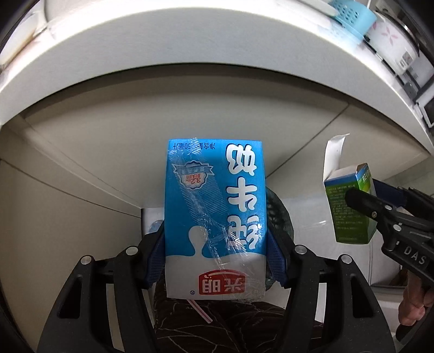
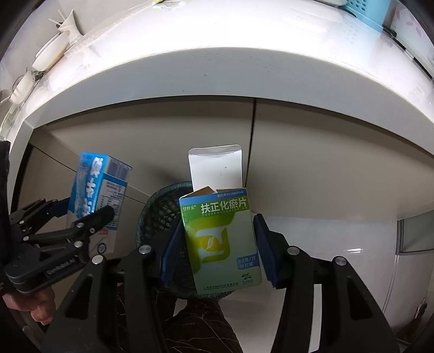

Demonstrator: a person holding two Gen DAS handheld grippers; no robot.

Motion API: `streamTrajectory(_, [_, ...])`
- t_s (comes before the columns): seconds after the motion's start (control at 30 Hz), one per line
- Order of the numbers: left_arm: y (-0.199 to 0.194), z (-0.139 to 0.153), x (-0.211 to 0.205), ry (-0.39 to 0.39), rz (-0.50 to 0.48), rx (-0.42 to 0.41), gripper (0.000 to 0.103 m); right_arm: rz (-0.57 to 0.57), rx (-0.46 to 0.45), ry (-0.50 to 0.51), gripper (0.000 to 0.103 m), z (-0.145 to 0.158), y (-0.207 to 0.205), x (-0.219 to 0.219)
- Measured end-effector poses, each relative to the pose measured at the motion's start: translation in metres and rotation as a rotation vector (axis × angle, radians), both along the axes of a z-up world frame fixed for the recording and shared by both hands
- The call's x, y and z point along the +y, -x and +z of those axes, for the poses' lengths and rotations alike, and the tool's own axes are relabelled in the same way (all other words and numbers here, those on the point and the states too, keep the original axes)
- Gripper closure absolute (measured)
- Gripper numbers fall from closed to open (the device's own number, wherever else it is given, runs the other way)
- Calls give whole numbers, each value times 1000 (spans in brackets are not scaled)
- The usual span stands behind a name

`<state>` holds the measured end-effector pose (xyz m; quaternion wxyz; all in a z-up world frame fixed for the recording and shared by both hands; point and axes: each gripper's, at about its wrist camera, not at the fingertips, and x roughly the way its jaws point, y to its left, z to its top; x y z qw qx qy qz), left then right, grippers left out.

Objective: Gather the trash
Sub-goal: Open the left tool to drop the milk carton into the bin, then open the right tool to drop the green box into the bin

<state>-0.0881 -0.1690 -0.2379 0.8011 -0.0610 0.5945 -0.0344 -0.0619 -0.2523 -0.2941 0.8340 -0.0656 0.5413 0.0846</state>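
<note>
Left tongs (image 1: 215, 241) clamp blue milk carton (image 1: 214, 217); right tongs (image 2: 218, 241) clamp green medicine box (image 2: 219, 239), flap open. Dark mesh bin (image 2: 160, 211) directly beneath. White counter (image 2: 217, 76) edge beyond, blue basket (image 1: 352, 16) atop.

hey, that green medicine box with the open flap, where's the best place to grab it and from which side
Grip the medicine box across its two narrow side walls, low on the body, coming in from its closed bottom end. That is how the right gripper holds it now, jaws shut on both sides. The open flap at the far end is loose card, so keep the pads clear of it.
</note>
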Motion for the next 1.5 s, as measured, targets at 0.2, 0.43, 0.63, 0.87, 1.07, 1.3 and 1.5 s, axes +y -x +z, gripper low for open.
streamTrajectory(0.2, [-6, -3, -11, -8, -51, 5, 41, -34, 22, 8, 54, -3, 4, -12])
streamTrajectory(0.43, [-11, -2, 3, 6, -84, 6, 28, -45, 12, 10, 54, 2, 5, -10])
streamTrajectory(0.63, [-4, 6, 24, 4, -48, -21, 9, -55, 10, -7, 54, 4, 3, -7])
streamTrajectory(0.87, [-9, 16, 55, -10, 33, -24, 6, 4, 10, -20, 54, -3, -4, 14])
streamTrajectory(1.07, [2, 15, 77, -31, 113, -29, 6, 76, 24, -10, 54, -20, -10, 45])
streamTrajectory(1.3, [13, 7, 101, -47, 177, -13, 6, 126, 55, 29, 54, -40, -14, 63])
streamTrajectory(1.5, [17, 4, 109, -47, 195, -9, 6, 140, 68, 53, 53, -46, -19, 72])
